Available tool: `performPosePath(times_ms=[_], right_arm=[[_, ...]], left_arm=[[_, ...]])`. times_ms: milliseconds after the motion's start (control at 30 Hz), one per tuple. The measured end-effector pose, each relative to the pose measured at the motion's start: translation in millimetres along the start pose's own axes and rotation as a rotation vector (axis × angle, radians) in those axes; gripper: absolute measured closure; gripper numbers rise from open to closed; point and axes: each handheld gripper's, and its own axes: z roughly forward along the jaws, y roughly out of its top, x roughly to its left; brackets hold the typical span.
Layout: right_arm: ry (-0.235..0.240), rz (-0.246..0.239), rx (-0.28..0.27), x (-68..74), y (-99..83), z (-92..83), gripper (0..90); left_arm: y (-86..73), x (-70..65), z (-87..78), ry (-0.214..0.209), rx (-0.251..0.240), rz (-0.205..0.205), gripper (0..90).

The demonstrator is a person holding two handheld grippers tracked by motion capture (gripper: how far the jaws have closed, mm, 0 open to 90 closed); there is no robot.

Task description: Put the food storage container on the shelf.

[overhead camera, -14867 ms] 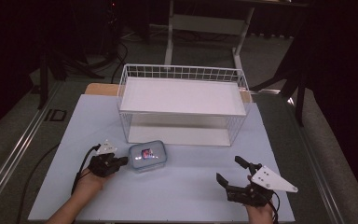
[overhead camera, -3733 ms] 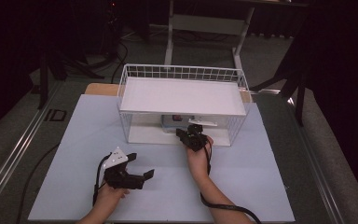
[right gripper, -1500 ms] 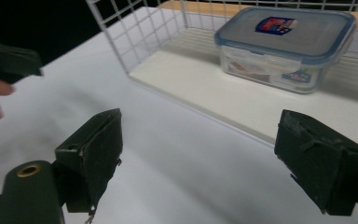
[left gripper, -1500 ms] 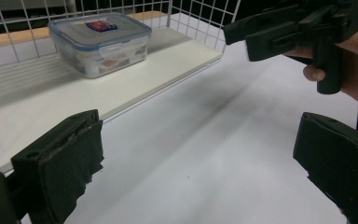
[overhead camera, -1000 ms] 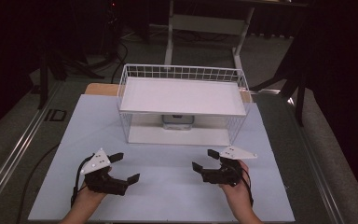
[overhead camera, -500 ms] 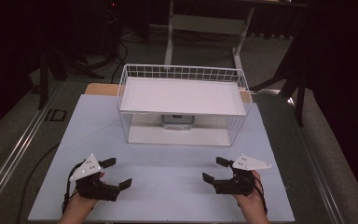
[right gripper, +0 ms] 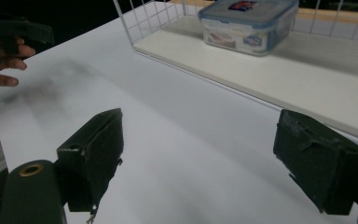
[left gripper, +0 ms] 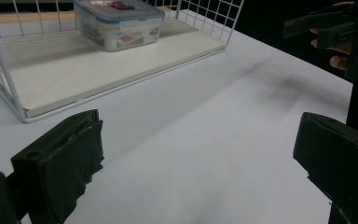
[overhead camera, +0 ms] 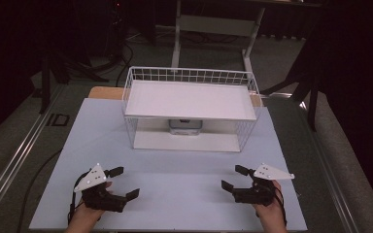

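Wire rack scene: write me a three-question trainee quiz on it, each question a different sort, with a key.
1. True or false: the lidded plastic box sits on the lower shelf of the wire rack.
2. Multiple choice: how do the jaws of the left gripper stand? A) shut on the box B) open, holding nothing C) shut on a cable
3. Fill in: the right gripper hovers over the white ____, apart from the rack.

Key: 1 true; 2 B; 3 table top.
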Motion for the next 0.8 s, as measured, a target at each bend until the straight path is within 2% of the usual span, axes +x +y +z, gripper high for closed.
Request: performPosePath(times_ms=[100, 133, 167, 200, 367, 467, 533, 800], right_arm=[[-0.004, 0.007, 0.002, -2.0, -1.7, -0.6, 16.0], [-0.016, -0.023, 0.023, -3.0, -3.7, 0.8, 16.1], [-0.015, -0.023, 0.027, -4.3, -5.0, 1.6, 16.1], [-0.001, -0.009, 0.027, -5.9, -6.2, 2.1, 16.1], [-0.003, 0.005, 0.025, -9.5, -9.4, 1.8, 16.1], [-0.012, 0.011, 0.033, -10.6, -11.4, 2.6, 16.1], [-0.014, 0.009, 0.034, -11.6, -12.0, 3.3, 16.1], [-0.015, 0.037, 0.028, -18.3, -13.9, 4.0, 16.2]], left_arm=[[-0.9, -0.8, 1.7, -0.002, 0.005, 0.011, 2.4], [-0.9, -0.9, 2.0, -0.003, 0.007, 0.016, 2.4], [-0.9, -0.9, 2.0, -0.003, 0.007, 0.016, 2.4], [-1.1, -0.8, 2.0, -0.001, 0.006, 0.017, 2.4], [-1.6, -0.3, 2.6, 0.0, 0.002, 0.021, 2.4], [-1.8, 0.9, 1.9, 0.005, -0.019, 0.018, 2.4], [-2.3, 2.7, 1.3, 0.002, -0.021, 0.006, 2.4], [-3.4, 4.4, 1.1, 0.004, -0.015, 0.003, 2.4]])
